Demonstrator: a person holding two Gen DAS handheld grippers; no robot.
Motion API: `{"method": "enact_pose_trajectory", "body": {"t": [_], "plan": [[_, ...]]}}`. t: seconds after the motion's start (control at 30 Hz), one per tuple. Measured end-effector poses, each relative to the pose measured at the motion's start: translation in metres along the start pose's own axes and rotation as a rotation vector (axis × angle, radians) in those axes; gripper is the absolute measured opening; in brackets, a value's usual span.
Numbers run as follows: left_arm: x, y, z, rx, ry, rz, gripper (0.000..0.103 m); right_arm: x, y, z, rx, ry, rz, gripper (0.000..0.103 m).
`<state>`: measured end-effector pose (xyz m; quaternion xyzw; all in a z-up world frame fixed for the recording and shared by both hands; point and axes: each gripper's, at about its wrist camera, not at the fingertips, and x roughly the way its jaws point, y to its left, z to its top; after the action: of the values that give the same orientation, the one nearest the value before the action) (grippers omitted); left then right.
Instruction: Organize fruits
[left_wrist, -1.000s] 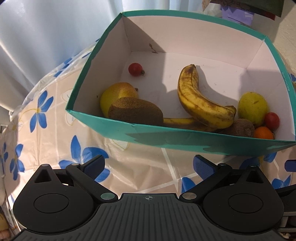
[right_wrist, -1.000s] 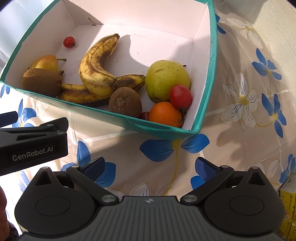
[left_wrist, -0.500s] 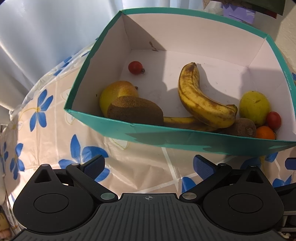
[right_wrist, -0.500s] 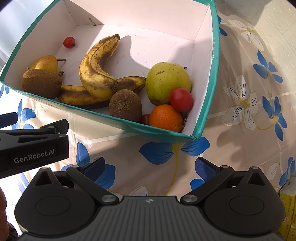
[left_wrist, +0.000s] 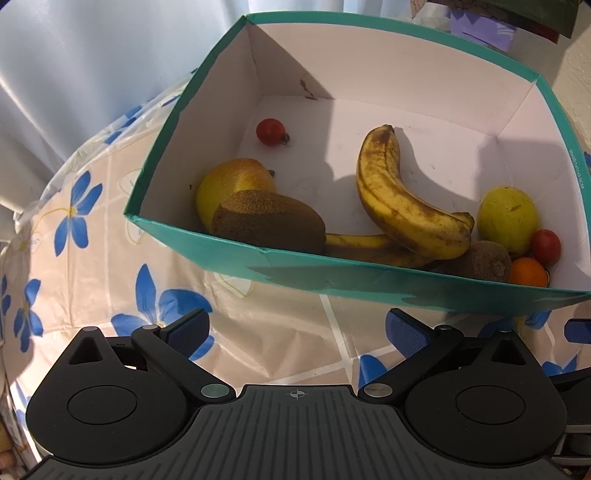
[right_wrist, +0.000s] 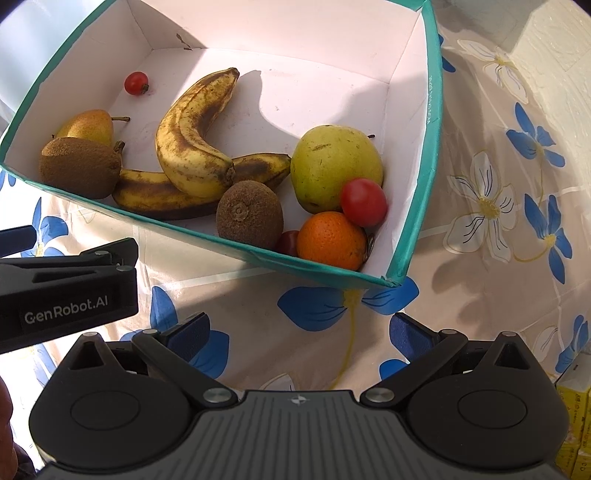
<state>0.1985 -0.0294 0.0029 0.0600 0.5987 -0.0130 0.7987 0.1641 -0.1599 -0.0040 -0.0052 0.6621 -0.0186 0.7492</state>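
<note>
A teal box with a white inside holds the fruit: two spotted bananas, two kiwis, a yellow pear, a green pear, an orange and small red tomatoes. The left wrist view shows the same box with a kiwi and banana. My left gripper hangs open in front of the box's near wall. My right gripper is open too, below the box's near right corner, nothing between its fingers.
The box rests on a beige tablecloth with blue and white flowers. The left gripper's body shows at the left of the right wrist view. Pale curtain hangs behind the table's left edge. Yellow packets lie at the far right.
Both grippers have pulled back slightly from the box, which sits a little higher in the right view. Fingers stay open and the fruit has not moved.
</note>
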Motion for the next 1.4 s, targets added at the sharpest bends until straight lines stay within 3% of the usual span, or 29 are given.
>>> {"method": "enact_pose_trajectory", "body": {"t": [1.4], "plan": [[0.0024,-0.0072,-0.0034,0.053,0.006,-0.025,0.103,0.001,0.0044,0.0026,-0.02,-0.005,-0.009,0.103]]}}
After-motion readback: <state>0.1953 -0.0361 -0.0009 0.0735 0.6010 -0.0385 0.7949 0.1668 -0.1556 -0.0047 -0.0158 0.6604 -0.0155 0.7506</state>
